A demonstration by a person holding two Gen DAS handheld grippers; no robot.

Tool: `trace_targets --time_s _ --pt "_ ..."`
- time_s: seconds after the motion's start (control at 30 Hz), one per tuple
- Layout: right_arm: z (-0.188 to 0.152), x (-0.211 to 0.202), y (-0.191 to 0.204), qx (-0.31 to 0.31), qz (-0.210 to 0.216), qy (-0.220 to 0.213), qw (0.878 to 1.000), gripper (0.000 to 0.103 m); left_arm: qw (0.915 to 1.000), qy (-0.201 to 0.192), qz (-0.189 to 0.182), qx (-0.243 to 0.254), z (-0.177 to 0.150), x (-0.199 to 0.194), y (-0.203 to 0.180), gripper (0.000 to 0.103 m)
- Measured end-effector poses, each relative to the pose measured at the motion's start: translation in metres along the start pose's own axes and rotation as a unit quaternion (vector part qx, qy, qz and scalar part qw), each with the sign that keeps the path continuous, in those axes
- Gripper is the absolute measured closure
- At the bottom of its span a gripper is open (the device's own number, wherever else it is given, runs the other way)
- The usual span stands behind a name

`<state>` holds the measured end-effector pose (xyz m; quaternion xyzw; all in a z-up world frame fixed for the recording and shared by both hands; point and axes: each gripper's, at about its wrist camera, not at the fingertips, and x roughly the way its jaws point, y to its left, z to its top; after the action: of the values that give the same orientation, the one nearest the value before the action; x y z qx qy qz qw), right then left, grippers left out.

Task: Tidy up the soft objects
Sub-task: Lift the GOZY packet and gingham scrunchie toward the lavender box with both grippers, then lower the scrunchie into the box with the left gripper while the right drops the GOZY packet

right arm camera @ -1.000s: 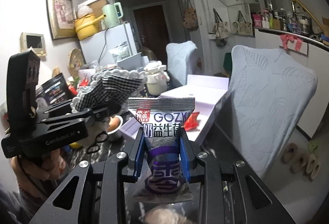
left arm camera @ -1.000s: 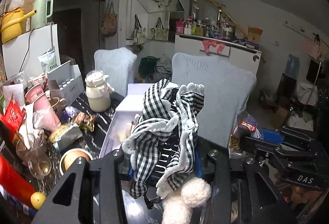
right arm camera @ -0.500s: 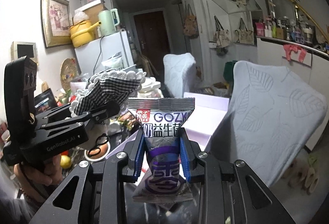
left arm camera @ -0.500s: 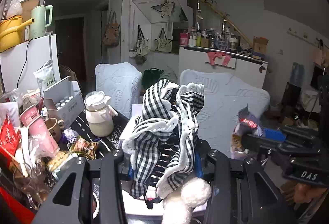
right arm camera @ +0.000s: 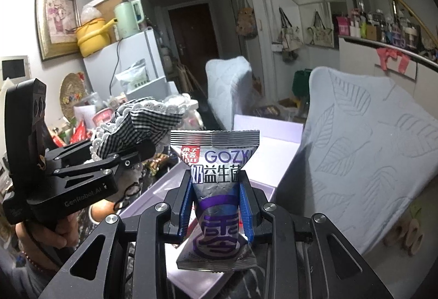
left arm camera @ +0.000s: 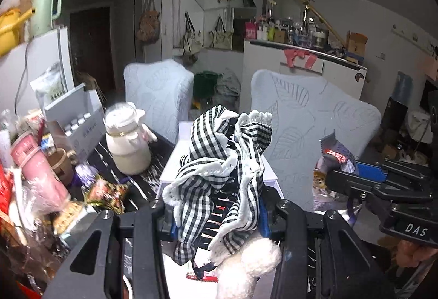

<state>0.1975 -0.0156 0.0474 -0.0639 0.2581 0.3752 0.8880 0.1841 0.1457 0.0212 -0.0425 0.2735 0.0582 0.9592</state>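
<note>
The checked cloth (left arm camera: 219, 178) is still clamped in the left tool (left arm camera: 216, 219), the snack bag (right arm camera: 216, 189) in the right tool (right arm camera: 216, 205); the white box (right arm camera: 262, 151) is seen lower in frame than before.

Left claw (left arm camera: 219, 219) clamped, right claw (right arm camera: 216, 205) clamped; both angled slightly downward, side by side.

"GOZK" on snack packet (right arm camera: 216, 189)

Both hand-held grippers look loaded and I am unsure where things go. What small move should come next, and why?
Probably lower the left hand-held gripper, shut on the black-and-white checked cloth toy, toward the open pale lilac box just beyond; the right one grips a silver snack packet.
</note>
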Motion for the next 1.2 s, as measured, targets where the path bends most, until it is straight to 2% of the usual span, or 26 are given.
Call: trace_targets --time_s 0.23,0.57,0.73,0.9,1.0,1.2 --pt "-0.001 0.029 -0.004 0.004 0.005 0.023 1.000 0.073 0.9998 0.021 0.004 0.004 -0.003 0.018 0.007 0.062" --pt "-0.011 0.066 -0.004 0.004 0.007 0.049 0.999 0.073 0.9977 0.060 0.029 0.007 -0.015 0.054 0.017 0.062" --pt "-0.014 0.081 -0.007 0.001 -0.002 0.061 0.998 0.073 0.9947 0.096 0.035 0.008 -0.025 0.076 0.017 0.062" --pt "-0.018 0.093 -0.015 0.014 -0.007 0.074 0.997 0.073 0.9920 0.114 0.050 0.021 -0.035 0.093 0.012 0.061" --pt "-0.022 0.100 -0.019 0.013 -0.012 0.081 0.997 0.073 0.9903 0.130 0.048 0.015 -0.041 0.103 0.013 0.061" --pt "-0.023 0.106 -0.024 0.015 -0.010 0.085 0.996 0.073 0.9853 0.156 0.068 0.009 -0.050 0.118 0.018 0.061"
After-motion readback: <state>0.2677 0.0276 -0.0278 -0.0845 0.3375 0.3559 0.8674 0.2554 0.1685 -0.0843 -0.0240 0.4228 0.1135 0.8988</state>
